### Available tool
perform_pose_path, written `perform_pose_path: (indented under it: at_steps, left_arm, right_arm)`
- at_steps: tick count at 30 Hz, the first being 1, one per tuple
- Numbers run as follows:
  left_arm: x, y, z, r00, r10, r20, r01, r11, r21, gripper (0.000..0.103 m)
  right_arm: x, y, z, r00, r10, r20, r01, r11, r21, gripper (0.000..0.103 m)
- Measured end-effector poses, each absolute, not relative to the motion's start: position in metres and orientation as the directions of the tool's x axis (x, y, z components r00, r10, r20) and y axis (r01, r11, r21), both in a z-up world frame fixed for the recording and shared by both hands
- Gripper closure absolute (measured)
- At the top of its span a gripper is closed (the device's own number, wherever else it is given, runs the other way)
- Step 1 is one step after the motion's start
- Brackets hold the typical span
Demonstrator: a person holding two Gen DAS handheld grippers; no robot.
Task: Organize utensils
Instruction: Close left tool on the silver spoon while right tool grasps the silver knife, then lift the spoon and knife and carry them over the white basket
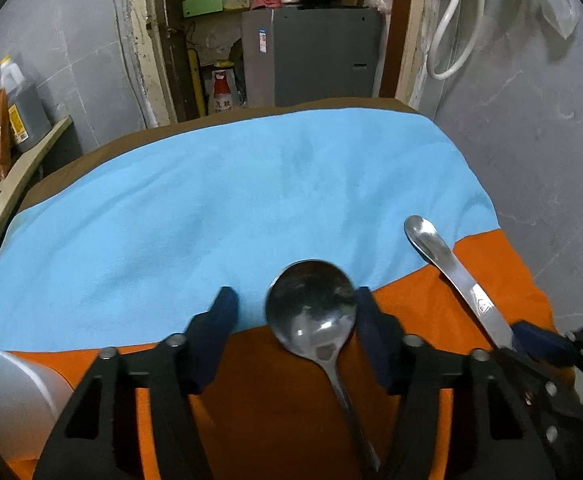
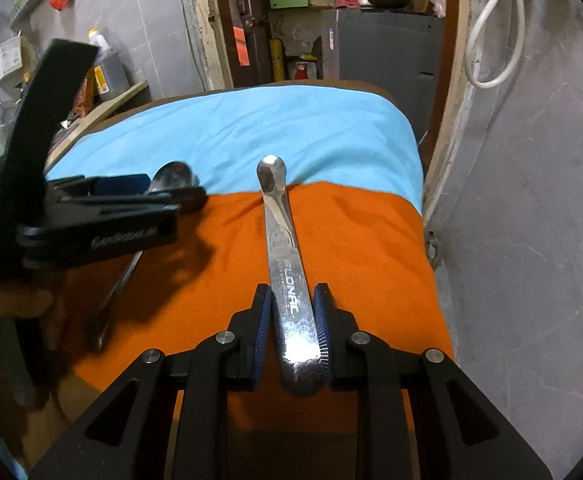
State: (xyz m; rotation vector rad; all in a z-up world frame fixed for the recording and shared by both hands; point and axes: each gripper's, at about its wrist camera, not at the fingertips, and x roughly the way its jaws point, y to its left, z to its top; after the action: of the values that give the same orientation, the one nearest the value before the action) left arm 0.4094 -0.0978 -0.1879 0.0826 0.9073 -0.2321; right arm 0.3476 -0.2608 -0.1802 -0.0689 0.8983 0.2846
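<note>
A large steel ladle-like spoon [image 1: 311,312] lies on the orange cloth [image 1: 259,400], bowl up, handle running back toward the camera. My left gripper [image 1: 295,304] is open; the spoon's bowl sits between its fingers, close to the right finger [image 1: 371,332]. A flat steel spoon marked FLONAL [image 2: 287,272] points away, its handle between the blue pads of my right gripper [image 2: 293,300], which is shut on it. That spoon also shows in the left wrist view [image 1: 447,268], with the right gripper [image 1: 531,340] at its handle. The left gripper shows in the right wrist view [image 2: 163,192].
A light blue cloth [image 1: 219,200] covers the far part of the table. A grey round container [image 1: 7,396] stands at the near left. Bottles and packets [image 1: 15,120] sit on a side shelf at left. A grey wall [image 2: 531,240] is close on the right.
</note>
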Motion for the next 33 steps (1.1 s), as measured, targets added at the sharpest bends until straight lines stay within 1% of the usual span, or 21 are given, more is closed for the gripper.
perform_pose_path:
  at_steps: [1,2,4,6,11,13,15,17,19,21,23,25,28,33]
  left_arm:
    - [0.409,-0.093,-0.187,0.595,-0.173,-0.785,0.227,0.973,-0.042,0.062]
    - [0.409,-0.09,-0.186,0.596,-0.175,-0.784,0.22,0.974,-0.05,0.067]
    - [0.41,-0.083,-0.185,0.588,-0.214,-0.78,0.22,0.97,-0.1,0.067]
    - [0.41,-0.079,-0.182,0.587,-0.233,-0.775,0.223,0.967,-0.122,0.067]
    - [0.412,-0.063,-0.18,0.582,-0.309,-0.752,0.211,0.951,-0.227,0.067]
    - [0.412,-0.061,-0.179,0.584,-0.318,-0.747,0.209,0.948,-0.241,0.067]
    - [0.412,-0.061,-0.178,0.585,-0.316,-0.747,0.21,0.948,-0.237,0.067]
    - [0.411,-0.062,-0.176,0.592,-0.317,-0.741,0.218,0.948,-0.231,0.067]
    - [0.404,-0.064,-0.172,0.613,-0.322,-0.722,0.23,0.947,-0.226,0.067]
    - [0.394,-0.066,-0.164,0.651,-0.329,-0.684,0.251,0.944,-0.215,0.067]
    - [0.385,-0.07,-0.158,0.685,-0.333,-0.648,0.277,0.942,-0.19,0.067]
    - [0.374,-0.076,-0.151,0.726,-0.33,-0.603,0.304,0.941,-0.149,0.067]
    - [0.351,-0.087,-0.139,0.793,-0.33,-0.512,0.343,0.936,-0.072,0.067]
    - [0.325,-0.097,-0.13,0.856,-0.32,-0.406,0.35,0.937,-0.001,0.067]
  right_arm:
    - [0.353,-0.259,-0.18,0.583,0.218,-0.783,-0.283,0.957,0.055,0.082]
    - [0.36,-0.257,-0.18,0.575,0.222,-0.787,-0.298,0.953,0.05,0.082]
    - [0.371,-0.255,-0.179,0.561,0.233,-0.794,-0.32,0.946,0.051,0.081]
    - [0.383,-0.251,-0.179,0.547,0.24,-0.802,-0.348,0.937,0.043,0.08]
    - [0.403,-0.243,-0.179,0.514,0.268,-0.815,-0.401,0.915,0.047,0.073]
    - [0.407,-0.243,-0.179,0.501,0.277,-0.82,-0.41,0.91,0.057,0.072]
    - [0.406,-0.243,-0.179,0.493,0.269,-0.828,-0.416,0.908,0.047,0.074]
    - [0.406,-0.248,-0.178,0.49,0.274,-0.828,-0.408,0.911,0.06,0.088]
    - [0.407,-0.251,-0.178,0.488,0.298,-0.821,-0.394,0.914,0.098,0.089]
    - [0.401,-0.253,-0.178,0.51,0.31,-0.802,-0.39,0.915,0.106,0.089]
    - [0.389,-0.253,-0.175,0.543,0.325,-0.774,-0.39,0.914,0.111,0.089]
    - [0.373,-0.258,-0.165,0.604,0.349,-0.717,-0.385,0.915,0.12,0.089]
    - [0.355,-0.263,-0.148,0.693,0.368,-0.62,-0.381,0.917,0.118,0.089]
    - [0.331,-0.269,-0.131,0.801,0.368,-0.472,-0.369,0.925,0.095,0.089]
